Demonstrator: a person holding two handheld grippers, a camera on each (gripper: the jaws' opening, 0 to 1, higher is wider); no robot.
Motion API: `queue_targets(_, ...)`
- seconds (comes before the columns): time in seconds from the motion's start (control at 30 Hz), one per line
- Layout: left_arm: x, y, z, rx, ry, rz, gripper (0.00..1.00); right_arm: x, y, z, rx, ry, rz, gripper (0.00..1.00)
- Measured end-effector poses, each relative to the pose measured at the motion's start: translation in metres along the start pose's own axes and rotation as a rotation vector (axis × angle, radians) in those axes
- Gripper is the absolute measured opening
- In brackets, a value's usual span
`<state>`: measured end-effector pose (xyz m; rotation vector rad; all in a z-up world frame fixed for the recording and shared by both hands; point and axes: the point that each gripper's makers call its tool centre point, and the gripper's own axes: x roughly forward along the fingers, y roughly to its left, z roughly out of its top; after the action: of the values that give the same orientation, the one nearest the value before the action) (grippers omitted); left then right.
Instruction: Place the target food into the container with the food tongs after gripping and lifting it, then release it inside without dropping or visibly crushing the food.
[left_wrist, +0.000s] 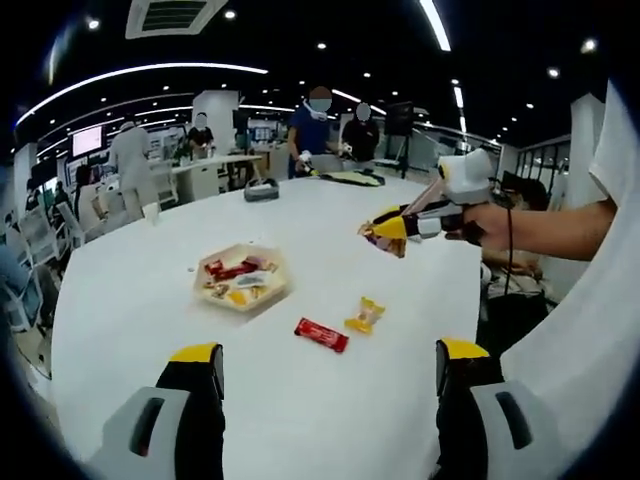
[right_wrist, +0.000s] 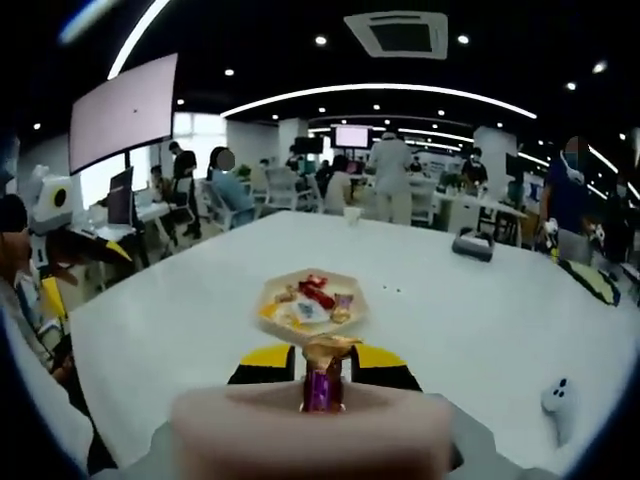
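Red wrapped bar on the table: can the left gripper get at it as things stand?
Probably yes. The left gripper is open and the red wrapped bar lies on bare table just ahead between its jaws, apart from the yellow candy.

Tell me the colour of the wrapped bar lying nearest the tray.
Red; the wrapped bar shows best in the left gripper view.

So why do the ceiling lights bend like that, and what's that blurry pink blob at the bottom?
Left gripper view: the fisheye lens curves the ceiling light strips into arcs. Right gripper view: the same bending, and the pinkish blob is out of focus because it sits very close to the lens, under the sharper wrapped candy.
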<state>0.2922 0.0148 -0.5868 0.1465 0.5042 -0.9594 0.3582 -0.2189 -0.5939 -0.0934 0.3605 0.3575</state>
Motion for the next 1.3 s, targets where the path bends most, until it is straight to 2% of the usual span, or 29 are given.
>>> queue_targets(0.17,0.002,-0.003,-0.008,0.026,0.021,-0.026,0.87,-0.007,-0.009,0.001,-0.001,-0.01,-0.035,0.21)
queue_targets(0.3,-0.004,-0.006,-0.005,0.045,0.013,-0.014,0.87,-0.013,-0.016,0.0,0.004,-0.017,-0.055,0.21)
queue_targets(0.4,-0.01,-0.004,-0.005,0.029,-0.001,0.007,0.87,-0.013,-0.019,-0.001,0.0,-0.011,-0.06,0.21)
queue_targets(0.53,-0.011,0.001,-0.009,0.013,0.012,0.038,0.87,-0.013,-0.028,-0.002,-0.007,-0.012,-0.063,0.21)
queue_targets(0.63,-0.009,-0.002,-0.006,0.009,0.011,0.044,0.87,-0.013,-0.036,-0.002,-0.011,-0.018,-0.06,0.21)
queue_targets(0.7,-0.008,0.001,-0.006,0.021,0.027,0.071,0.87,-0.012,-0.042,-0.002,-0.012,-0.019,-0.054,0.21)
queue_targets(0.87,-0.004,-0.001,0.014,-0.005,0.012,0.133,0.87,-0.008,-0.056,0.001,-0.034,-0.025,-0.019,0.21)
queue_targets(1.03,0.006,-0.002,0.022,-0.013,0.022,0.179,0.87,-0.002,-0.068,-0.002,-0.071,-0.012,0.015,0.21)
queue_targets(1.3,0.016,-0.015,0.013,-0.076,0.048,0.251,0.87,0.019,-0.074,-0.015,-0.086,-0.001,0.113,0.21)
